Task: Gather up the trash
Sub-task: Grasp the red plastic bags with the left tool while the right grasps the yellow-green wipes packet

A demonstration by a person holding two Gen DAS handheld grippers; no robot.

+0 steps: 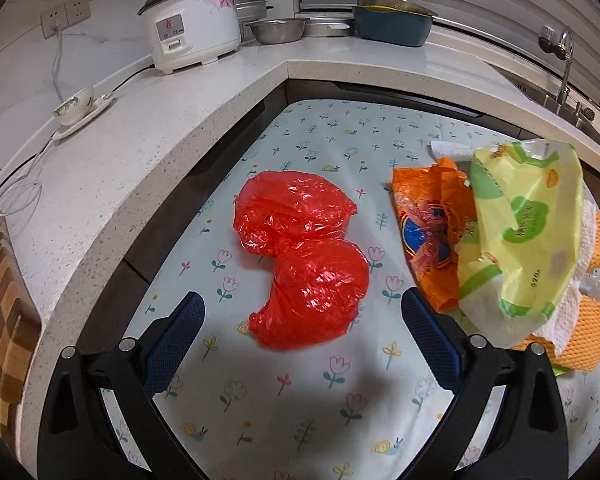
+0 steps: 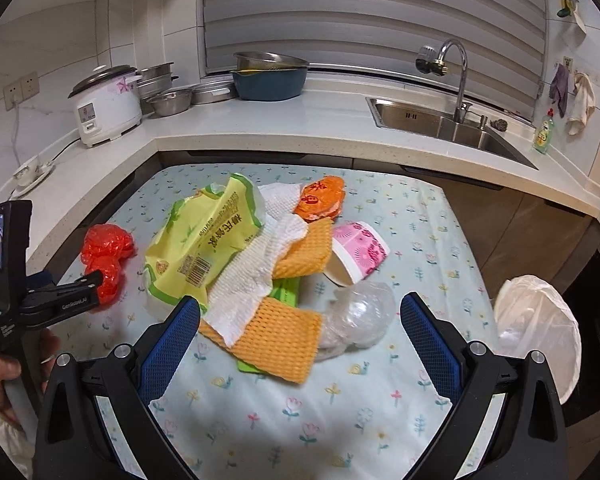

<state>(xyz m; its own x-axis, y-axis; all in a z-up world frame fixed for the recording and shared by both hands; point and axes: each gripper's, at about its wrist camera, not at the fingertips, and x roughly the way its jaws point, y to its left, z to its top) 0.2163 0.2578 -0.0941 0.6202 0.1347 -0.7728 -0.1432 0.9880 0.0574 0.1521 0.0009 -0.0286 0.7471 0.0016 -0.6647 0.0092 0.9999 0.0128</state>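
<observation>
Left gripper (image 1: 302, 322) fingers spread wide, empty, near red plastic bag (image 1: 300, 260) on worktop (image 1: 260, 420): light, soft, slippery; pinch a crumpled fold; right gripper (image 2: 300, 320) likewise.

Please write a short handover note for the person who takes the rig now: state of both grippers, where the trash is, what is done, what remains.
Left gripper: open, empty, facing the red plastic bag on the table.
Right gripper: open, empty, over the pile: orange foam net, paper towel, yellow-green wrapper, clear plastic bag, pink paper cup, orange wrapper.
White-lined bin: beside the table's right edge.
Done: nothing appears collected yet.
Left: grasp each piece and drop it in the bin.
</observation>
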